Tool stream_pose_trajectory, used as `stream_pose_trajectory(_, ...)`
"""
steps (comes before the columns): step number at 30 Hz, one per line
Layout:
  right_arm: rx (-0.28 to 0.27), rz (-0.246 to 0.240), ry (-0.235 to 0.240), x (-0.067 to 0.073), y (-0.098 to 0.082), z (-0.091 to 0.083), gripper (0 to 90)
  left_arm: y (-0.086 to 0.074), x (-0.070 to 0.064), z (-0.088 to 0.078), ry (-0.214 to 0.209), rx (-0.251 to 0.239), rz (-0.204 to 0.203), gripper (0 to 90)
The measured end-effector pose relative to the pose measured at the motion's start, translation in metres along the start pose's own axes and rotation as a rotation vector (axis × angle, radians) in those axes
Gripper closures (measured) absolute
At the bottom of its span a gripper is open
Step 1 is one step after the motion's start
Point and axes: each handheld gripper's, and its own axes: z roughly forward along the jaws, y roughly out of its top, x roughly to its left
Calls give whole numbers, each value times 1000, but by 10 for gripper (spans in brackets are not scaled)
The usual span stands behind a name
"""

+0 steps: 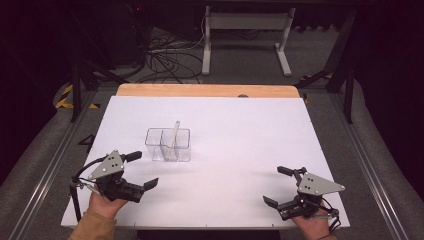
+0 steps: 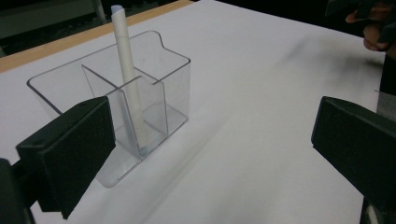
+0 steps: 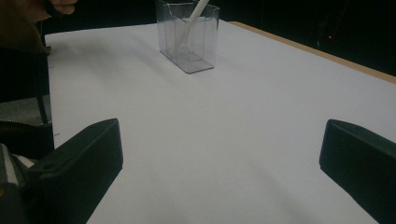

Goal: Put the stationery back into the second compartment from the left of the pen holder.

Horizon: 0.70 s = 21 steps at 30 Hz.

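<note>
Clear holder (image 1: 168, 144), table centre – white pen (image 1: 174, 134) leaning in its right compartment, propped by the divider; left gripper (image 1: 141, 170) at 8 o'clock, right gripper (image 1: 274, 186) at 4 – both spread, empty.

pen (image 2: 128, 79) in organizer (image 2: 173, 74), on table (image 2: 261, 140)

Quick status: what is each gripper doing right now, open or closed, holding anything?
Left gripper: open, holding nothing, near the clear organizer.
Right gripper: open, holding nothing, over the white table.
</note>
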Motion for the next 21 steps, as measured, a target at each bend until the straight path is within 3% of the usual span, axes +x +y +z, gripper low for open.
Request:
stream_pose_trajectory(7,1,-1,0,0,-1,0,0,-20,4,2,-26,-8,-71,5)
stream_pose_trajectory(11,3,9,2,0,-2,0,0,-32,7,5,-58,-4,-133,5)
stream_pose_trajectory(15,5,7,2,0,-2,1,0,-41,11,6,-51,6,-142,5)
stream_pose_trajectory(21,17,16,3,-1,-4,2,0,-50,13,2,-42,26,-120,7)
